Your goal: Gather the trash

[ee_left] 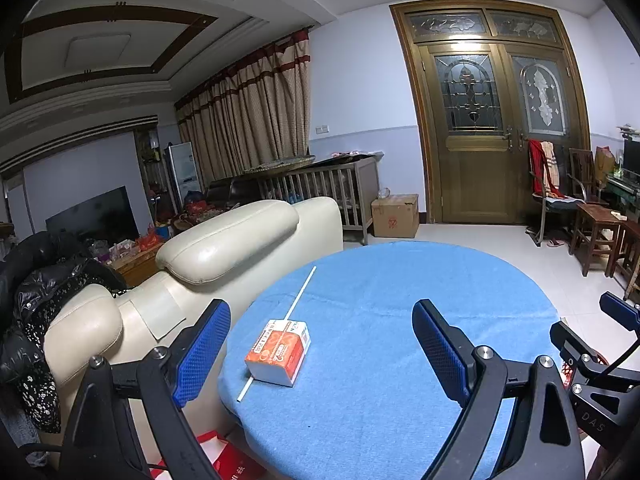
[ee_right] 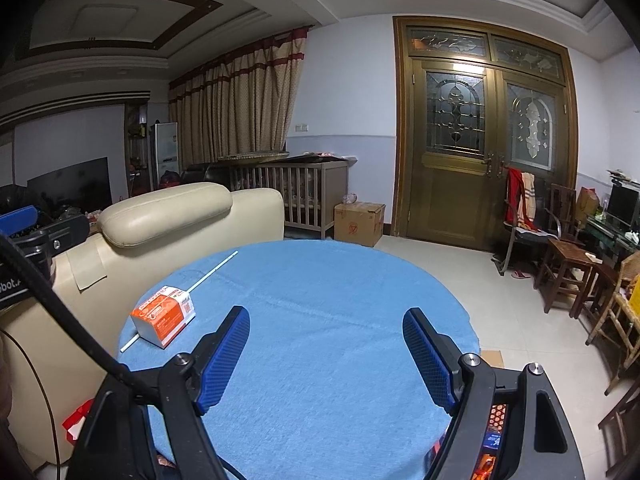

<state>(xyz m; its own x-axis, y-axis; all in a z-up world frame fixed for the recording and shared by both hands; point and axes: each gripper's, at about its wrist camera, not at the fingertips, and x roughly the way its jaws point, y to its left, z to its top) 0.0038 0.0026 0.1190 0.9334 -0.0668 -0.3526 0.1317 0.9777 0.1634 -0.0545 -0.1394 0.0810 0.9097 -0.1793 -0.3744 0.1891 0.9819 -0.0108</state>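
On blue tablecloth (ee_left: 400, 320), orange carton (ee_left: 279, 354)

Table cloth (ee_left: 400, 320) matt blue fabric; carton (ee_left: 280, 350) glossy printed cardboard; sofa (ee_left: 228, 236) smooth cream leather.

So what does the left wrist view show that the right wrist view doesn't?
Only the left wrist view shows the black jacket heaped on the sofa and the right gripper at its edge. Only the right wrist view shows the left gripper's blue pad and a cable crossing the frame. Both show the round blue table, the orange and white box lying on the white straw, and open jaws.
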